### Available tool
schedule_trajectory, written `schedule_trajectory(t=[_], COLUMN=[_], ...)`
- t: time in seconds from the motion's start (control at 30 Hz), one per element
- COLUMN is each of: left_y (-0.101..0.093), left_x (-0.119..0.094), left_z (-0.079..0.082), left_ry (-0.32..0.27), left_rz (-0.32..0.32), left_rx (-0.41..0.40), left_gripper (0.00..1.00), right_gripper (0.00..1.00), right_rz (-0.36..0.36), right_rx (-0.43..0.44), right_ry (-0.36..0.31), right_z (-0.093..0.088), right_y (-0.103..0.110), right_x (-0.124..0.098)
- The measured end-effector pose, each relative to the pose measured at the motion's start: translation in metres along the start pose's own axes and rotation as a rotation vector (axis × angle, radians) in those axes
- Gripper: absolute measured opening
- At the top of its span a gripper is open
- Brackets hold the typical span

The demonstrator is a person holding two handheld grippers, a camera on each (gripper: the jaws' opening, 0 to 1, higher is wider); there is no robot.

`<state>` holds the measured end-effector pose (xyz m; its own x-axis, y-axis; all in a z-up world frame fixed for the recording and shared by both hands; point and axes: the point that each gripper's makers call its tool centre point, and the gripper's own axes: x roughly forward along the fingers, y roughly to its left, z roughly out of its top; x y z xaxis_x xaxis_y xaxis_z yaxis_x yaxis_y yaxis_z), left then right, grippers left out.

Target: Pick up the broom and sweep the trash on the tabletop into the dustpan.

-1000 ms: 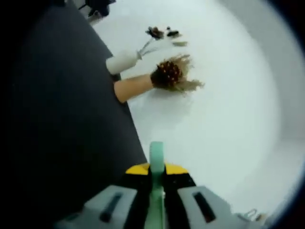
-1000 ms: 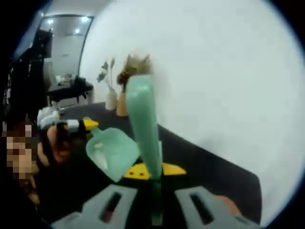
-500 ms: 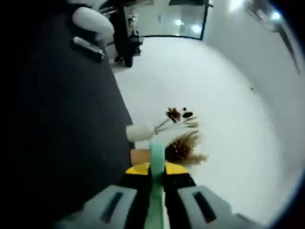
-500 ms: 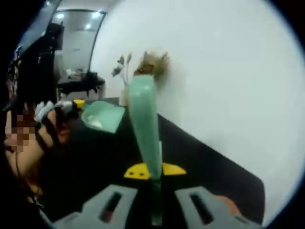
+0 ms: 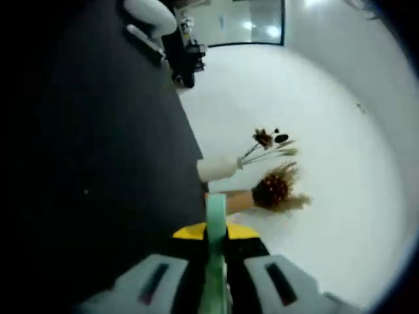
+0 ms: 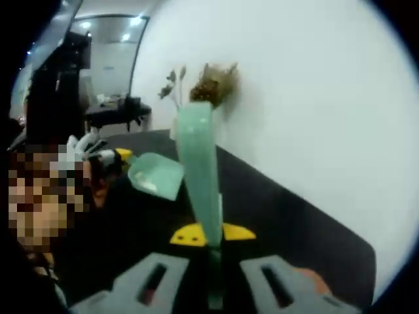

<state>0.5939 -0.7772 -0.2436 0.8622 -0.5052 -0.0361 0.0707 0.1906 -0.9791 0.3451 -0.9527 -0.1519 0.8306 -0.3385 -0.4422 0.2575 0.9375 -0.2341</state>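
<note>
A: Broom (image 6: 200, 176): where is it held?

B: Its green handle rises between the jaws of the right claw (image 6: 213, 252), which is clenched on it. The bristle end cannot be made out.

A: And the dustpan (image 6: 156, 175)?

B: Gripped by its thin handle (image 5: 215, 255) in the left claw (image 5: 215, 261), seen edge-on in the left gripper view; in the right gripper view its green scoop hangs above the dark worktop (image 6: 281, 216).

A: Step in hand?

B: Probably carrying both tools toward the trash, which cannot be seen. Two vases (image 5: 226, 185) stand at the wall.

A: Next move?

B: Likely lowering the scoop's lip flat onto the worktop, then drawing the bristles toward it.
</note>
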Motion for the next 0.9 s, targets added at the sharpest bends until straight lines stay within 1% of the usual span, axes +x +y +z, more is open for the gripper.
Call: schedule_trajectory(t=[0.03, 0.1, 0.17, 0.2, 0.23, 0.27, 0.3, 0.33, 0.37, 0.4, 0.47, 0.57, 0.63, 0.67, 0.7, 0.73, 0.77, 0.8, 0.83, 0.87, 0.9], left_y=[0.005, 0.000, 0.002, 0.001, 0.001, 0.001, 0.002, 0.003, 0.003, 0.004, 0.002, 0.004, 0.006, 0.007, 0.007, 0.010, 0.012, 0.012, 0.010, 0.009, 0.012], left_x=[0.000, 0.000, 0.000, 0.000, 0.000, -0.001, -0.002, -0.002, -0.002, -0.003, -0.004, -0.004, -0.004, -0.003, -0.001, -0.001, 0.000, 0.001, 0.003, 0.005, 0.005], left_z=[-0.003, -0.003, -0.005, -0.008, -0.008, -0.007, -0.009, -0.009, -0.009, -0.010, -0.006, 0.001, 0.008, 0.013, 0.016, 0.018, 0.019, 0.014, 0.017, 0.021, 0.019], left_ry=[0.005, 0.004, 0.025, 0.050, 0.061, 0.060, 0.083, 0.093, 0.104, 0.124, 0.120, 0.130, 0.141, 0.144, 0.164, 0.180, 0.212, 0.280, 0.291, 0.301, 0.364], left_rz=[0.010, -0.001, 0.005, 0.003, 0.011, 0.004, 0.013, 0.022, 0.026, 0.037, 0.042, 0.061, 0.067, 0.066, 0.068, 0.078, 0.085, 0.081, 0.070, 0.048, 0.049], left_rx=[0.008, 0.034, 0.030, 0.058, 0.071, 0.058, 0.042, 0.052, 0.062, 0.068, 0.063, 0.090, 0.093, 0.094, 0.108, 0.140, 0.193, 0.218, 0.202, 0.206, 0.196], left_gripper=[0.10, 0.10, 0.10, 0.10, 0.10, 0.10, 0.11, 0.11, 0.12, 0.16, 0.22, 0.28, 0.29, 0.31, 0.32, 0.32, 0.32, 0.33, 0.34, 0.34, 0.34], right_gripper=[0.05, 0.05, 0.05, 0.05, 0.05, 0.05, 0.05, 0.05, 0.05, 0.05, 0.05, 0.05, 0.05, 0.05, 0.05, 0.05, 0.05, 0.05, 0.05, 0.05, 0.05], right_rz=[0.002, 0.005, 0.008, 0.009, 0.010, 0.011, 0.013, 0.014, 0.014, 0.014, 0.015, 0.014, 0.016, 0.016, 0.016, 0.016, 0.015, 0.014, 0.015, 0.014, 0.012], right_rx=[0.004, 0.009, 0.008, 0.009, 0.010, 0.013, 0.014, 0.011, 0.008, 0.006, 0.005, 0.004, 0.005, 0.004, 0.003, 0.001, -0.001, -0.001, -0.002, -0.002, -0.002], right_ry=[0.002, 0.002, 0.001, 0.000, -0.002, -0.005, -0.007, -0.008, -0.010, -0.012, -0.020, -0.031, -0.038, -0.041, -0.044, -0.046, -0.049, -0.053, -0.054, -0.055, -0.056], right_z=[-0.002, -0.006, -0.007, -0.006, -0.006, -0.006, -0.005, -0.004, -0.002, -0.001, 0.002, 0.004, 0.006, 0.007, 0.007, 0.007, 0.007, 0.008, 0.007, 0.007, 0.007], right_y=[-0.001, 0.002, 0.002, 0.001, 0.001, 0.003, 0.003, 0.003, 0.003, 0.003, 0.005, 0.008, 0.010, 0.011, 0.012, 0.012, 0.013, 0.013, 0.013, 0.013, 0.013], right_x=[0.001, 0.001, 0.001, 0.002, 0.002, 0.002, 0.001, 0.002, 0.002, 0.002, -0.001, -0.005, -0.007, -0.008, -0.009, -0.010, -0.011, -0.012, -0.013, -0.013, -0.014])
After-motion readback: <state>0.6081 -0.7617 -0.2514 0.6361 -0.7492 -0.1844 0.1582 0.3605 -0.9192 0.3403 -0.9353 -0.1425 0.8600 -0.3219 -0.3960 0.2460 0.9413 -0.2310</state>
